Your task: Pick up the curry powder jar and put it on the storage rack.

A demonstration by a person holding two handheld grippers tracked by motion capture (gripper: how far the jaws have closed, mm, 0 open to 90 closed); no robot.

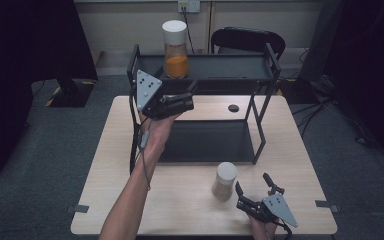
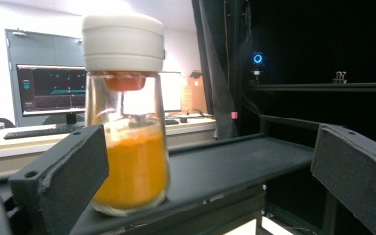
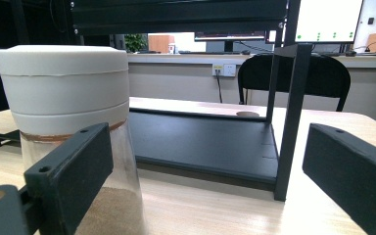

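Two glass jars with white lids are seen, each standing upright with its long axis vertical and the lid pointing up. The orange-filled jar [image 1: 175, 49] is set on the top shelf of the black rack [image 1: 260, 75], toward that shelf's left end, at the far side of the table [image 1: 105, 200]; in the left gripper view the same jar [image 2: 127, 137] is seen close ahead, resting on the shelf's near edge, with the orange powder filling roughly its lower half.

The left claw [image 1: 192, 90] is held level at shelf height, just near of and slightly right of the orange-filled jar; its jaws are spread wide and nothing is pinched; in the left gripper view the jar is seen just beyond the left jaw and is not gripped, though contact cannot be ruled out.

The brown-filled jar [image 1: 225, 181] is placed on the table, near of the rack's lower shelf and right of centre; in the right gripper view it [image 3: 68, 127] is found at the left, partly behind the left jaw.

The right claw [image 1: 255, 187] is rested low at the near right of the table, just right of the brown-filled jar; its jaws are spread apart and nothing is clamped between them.
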